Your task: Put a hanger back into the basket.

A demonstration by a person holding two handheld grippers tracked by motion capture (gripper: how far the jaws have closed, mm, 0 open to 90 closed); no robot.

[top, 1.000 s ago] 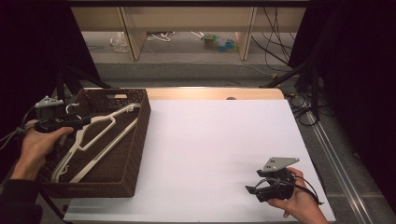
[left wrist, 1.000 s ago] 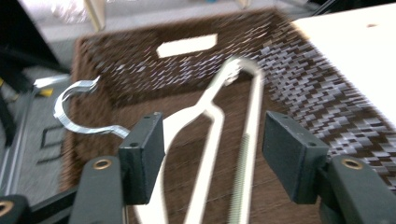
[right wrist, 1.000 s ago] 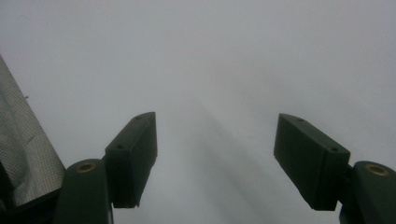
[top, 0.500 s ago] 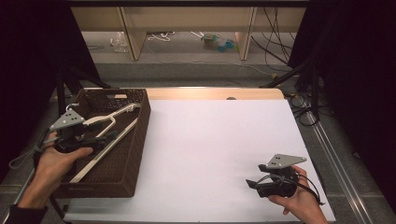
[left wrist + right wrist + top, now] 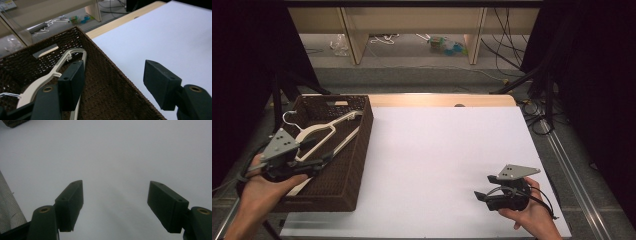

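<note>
At the left edge of the white table [image 5: 442,150], a cream hanger [image 5: 319,135] lies in the brown wicker basket [image 5: 357,150]. The left gripper [image 5: 112,80] hovers over the basket's near end, jaws spread and empty. Near the right front corner, the right gripper [image 5: 115,202] hangs low over bare tabletop, its 2 jaws also wide apart.

Hanger [image 5: 324,132] in basket [image 5: 362,150], table's [image 5: 447,150] left

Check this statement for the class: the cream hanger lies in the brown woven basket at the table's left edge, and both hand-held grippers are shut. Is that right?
Not quite. The cream hanger does lie in the brown woven basket at the table's left edge, but both hand-held grippers are open: the left gripper view shows the left hand-held gripper with its jaws spread wide, and the right gripper view shows the same for the right hand-held gripper.
</note>
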